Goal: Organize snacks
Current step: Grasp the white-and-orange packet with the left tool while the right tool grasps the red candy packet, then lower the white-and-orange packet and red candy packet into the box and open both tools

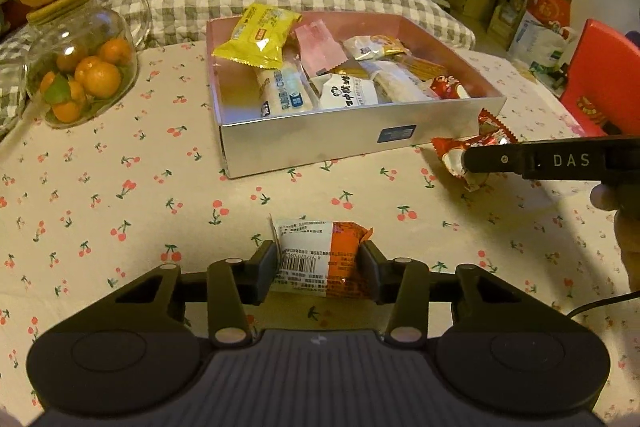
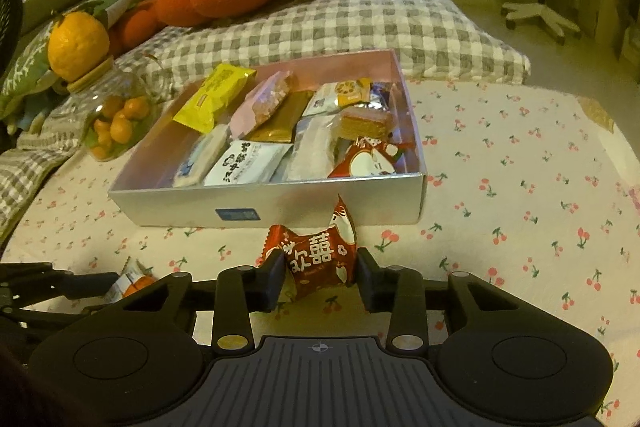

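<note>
We have two light, crinkly packets in hand on the cherry-print bench, both just short of the open box [image 2: 280,205] of snacks. The left gripper [image 1: 318,269] has its jaws closed across the middle of the orange-and-white snack [image 1: 320,259]; the right gripper [image 2: 320,277] pinches the red candy packet [image 2: 320,259] across its puffed body. Both look soft and slippery — film wrappers that crush easily — so a mid-body hold seems safer than the crimped ends.

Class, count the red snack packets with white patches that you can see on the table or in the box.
2. One red packet lies on the tablecloth before the box, between the right hand-held gripper fingers; another sits in the box's near right corner. Others may be buried.
</note>
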A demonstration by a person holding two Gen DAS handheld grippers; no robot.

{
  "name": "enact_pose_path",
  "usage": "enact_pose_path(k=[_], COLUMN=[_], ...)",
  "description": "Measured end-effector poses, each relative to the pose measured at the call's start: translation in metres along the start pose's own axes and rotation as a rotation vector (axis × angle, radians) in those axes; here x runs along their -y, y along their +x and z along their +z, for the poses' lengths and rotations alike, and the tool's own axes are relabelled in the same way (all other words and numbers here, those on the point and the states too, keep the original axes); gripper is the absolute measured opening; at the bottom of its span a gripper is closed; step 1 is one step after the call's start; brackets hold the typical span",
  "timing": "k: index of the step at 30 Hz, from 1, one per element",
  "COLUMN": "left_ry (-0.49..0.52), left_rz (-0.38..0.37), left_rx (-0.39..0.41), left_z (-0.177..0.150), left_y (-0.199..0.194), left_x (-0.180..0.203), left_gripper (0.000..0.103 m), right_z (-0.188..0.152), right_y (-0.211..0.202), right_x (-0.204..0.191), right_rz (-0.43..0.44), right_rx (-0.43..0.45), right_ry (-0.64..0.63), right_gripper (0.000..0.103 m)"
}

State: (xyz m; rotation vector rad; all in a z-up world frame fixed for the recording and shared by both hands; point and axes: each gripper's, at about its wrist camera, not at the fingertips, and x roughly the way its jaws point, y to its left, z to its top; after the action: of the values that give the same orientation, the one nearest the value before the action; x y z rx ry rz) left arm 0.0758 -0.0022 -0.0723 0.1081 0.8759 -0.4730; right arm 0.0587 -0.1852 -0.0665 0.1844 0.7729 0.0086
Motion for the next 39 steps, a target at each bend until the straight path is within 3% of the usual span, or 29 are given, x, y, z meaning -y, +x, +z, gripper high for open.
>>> enact_pose_path(k=[6,19,28,39], left_ry=[-0.038,-0.075,-0.103,-0.16], left_rz=[-0.034,-0.09,-0.069,-0.012], left_rx=[-0.015,0.07,0.138,0.18], left_z=[0.004,0.026,0.047,0.071], left_y=[-0.004,-0.031,-0.038,-0.023], left_x=[0.0,0.002,-0.004,-0.014], left_gripper=[0.04,0.04,0.04,0.04], right_z=[0.002,0.015,0.035,0.051], right_y=[-0.005,-0.026,-0.039,-0.026], right_x=[-0.002,-0.005,-0.003,0.006], right_rz=[0.014,0.064,0.09,0.094], right_rx=[-0.032,-0.029,0.043,0.066], right_ry=[0.022,0.081,0.128,0.201], right_gripper=[0.036,0.036,0.036,0.036])
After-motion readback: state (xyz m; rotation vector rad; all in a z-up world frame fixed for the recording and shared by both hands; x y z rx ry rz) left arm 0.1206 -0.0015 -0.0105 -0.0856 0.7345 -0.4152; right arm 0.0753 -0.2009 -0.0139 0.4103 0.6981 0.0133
